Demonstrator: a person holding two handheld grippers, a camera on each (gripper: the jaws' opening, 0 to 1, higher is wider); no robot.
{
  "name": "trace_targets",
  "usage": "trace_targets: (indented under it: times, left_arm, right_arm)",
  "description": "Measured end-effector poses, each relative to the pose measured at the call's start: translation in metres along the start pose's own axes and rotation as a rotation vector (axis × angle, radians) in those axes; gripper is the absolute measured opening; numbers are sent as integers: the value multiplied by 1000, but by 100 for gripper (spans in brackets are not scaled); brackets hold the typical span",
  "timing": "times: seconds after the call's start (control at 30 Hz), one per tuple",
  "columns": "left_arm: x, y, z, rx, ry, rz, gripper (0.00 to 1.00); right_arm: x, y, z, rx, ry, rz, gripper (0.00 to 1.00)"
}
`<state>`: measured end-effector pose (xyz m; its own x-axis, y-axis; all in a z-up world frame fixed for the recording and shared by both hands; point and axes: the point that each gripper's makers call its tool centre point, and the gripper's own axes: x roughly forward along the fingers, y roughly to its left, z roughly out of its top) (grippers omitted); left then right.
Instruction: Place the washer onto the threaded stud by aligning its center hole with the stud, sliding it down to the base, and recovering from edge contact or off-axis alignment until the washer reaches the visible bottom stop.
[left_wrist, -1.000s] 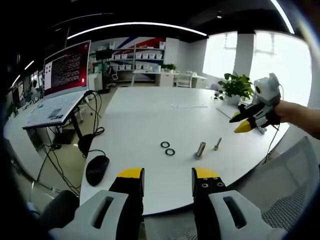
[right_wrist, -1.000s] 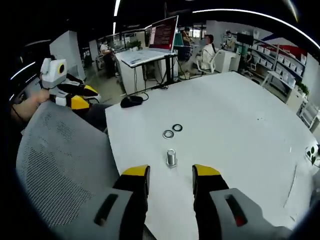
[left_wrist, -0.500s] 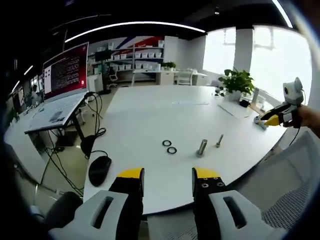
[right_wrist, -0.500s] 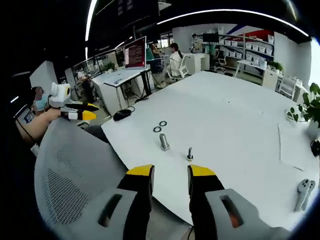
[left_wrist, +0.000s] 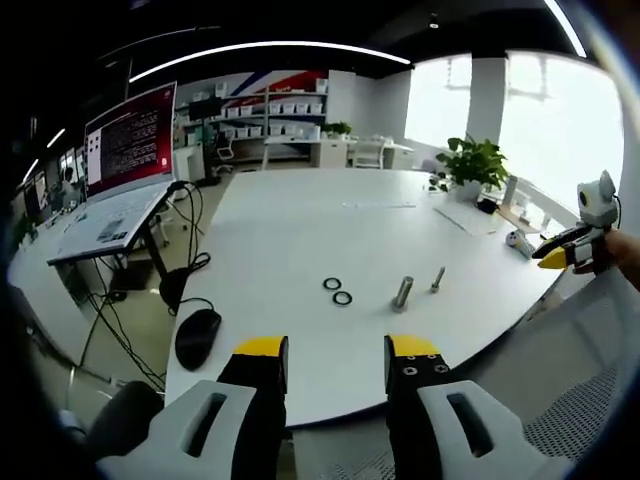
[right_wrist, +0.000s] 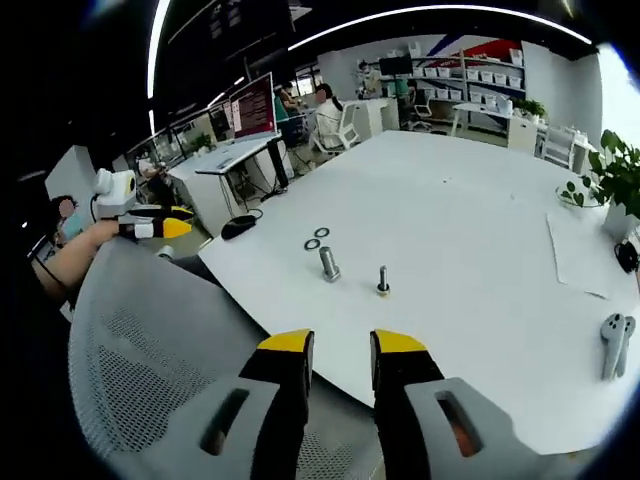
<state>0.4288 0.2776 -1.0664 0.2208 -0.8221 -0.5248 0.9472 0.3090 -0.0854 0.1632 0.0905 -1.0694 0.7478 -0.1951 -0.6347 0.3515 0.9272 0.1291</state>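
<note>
Two washers (left_wrist: 337, 291) are lying flat beside the threaded stud (left_wrist: 437, 280) on the white worktop (left_wrist: 300, 230), thin, stiff, probably slippery rings best pinched by the rim, as the left claw (left_wrist: 325, 352) and right claw (right_wrist: 334, 345) are hovering empty, jaws parted, the right's narrower than earlier.

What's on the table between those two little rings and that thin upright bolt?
A thick metal cylinder stands between the two rings and the thin bolt on the white table; the left gripper view shows it, and the right gripper view agrees.
</note>
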Motion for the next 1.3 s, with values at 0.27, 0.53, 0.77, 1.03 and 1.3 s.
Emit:
trace_targets:
  times: [0.27,0.53,0.77,1.03,1.3]
  left_arm:
    - [0,0,1,-1,1,3,36]
    - [0,2,1,-15,-11,4,36]
    - [0,0,3,-5,-14,-2,38]
    - [3,-10,16,74,-47,-64,46]
    - [16,-23,26,164,13,-242,50]
  right_arm:
    - [-18,-1,-11,36,17,14,27]
    - [-18,18,-18,90,-15,9,37]
    - [-7,21,-41,88,68,-23,45]
    - [-4,15,-39,125,58,-40,36]
    - [-4,12,-45,138,79,-53,34]
